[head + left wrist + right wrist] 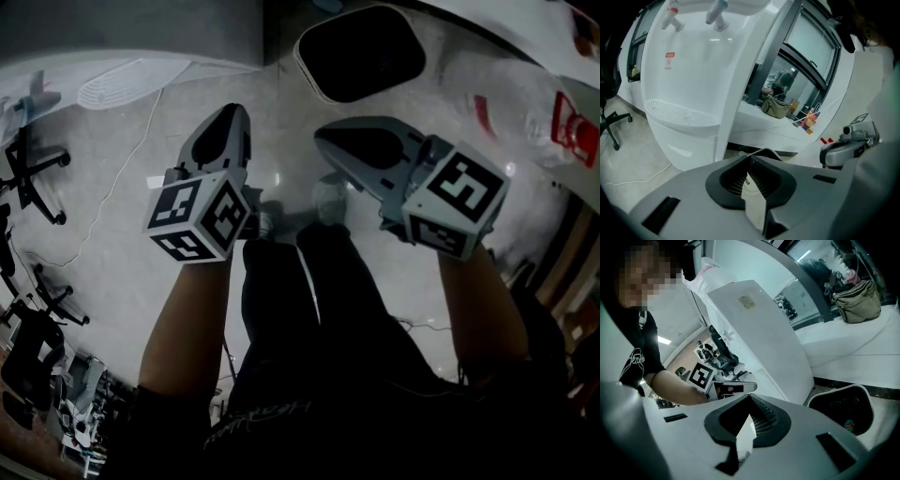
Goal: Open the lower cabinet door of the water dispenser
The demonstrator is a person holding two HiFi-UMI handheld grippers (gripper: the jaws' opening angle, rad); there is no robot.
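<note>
Looks shut, though blurred by glare: white lower cabinet door (677, 150) of the tall white plastic water dispenser (693, 70). Approach step, grey left gripper (750, 157) and right gripper (749, 397) short of the dispenser, jaws together on nothing. Next: close in, hook the door's edge, pull.

Glossy white plastic (smooth) on the water dispenser (689, 70); floor (281, 112) polished, mottled.

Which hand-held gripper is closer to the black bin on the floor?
Right. In the head view, the right hand-held gripper has its tip just below the black bin. The left hand-held gripper sits farther off, to the bin's lower left.
</note>
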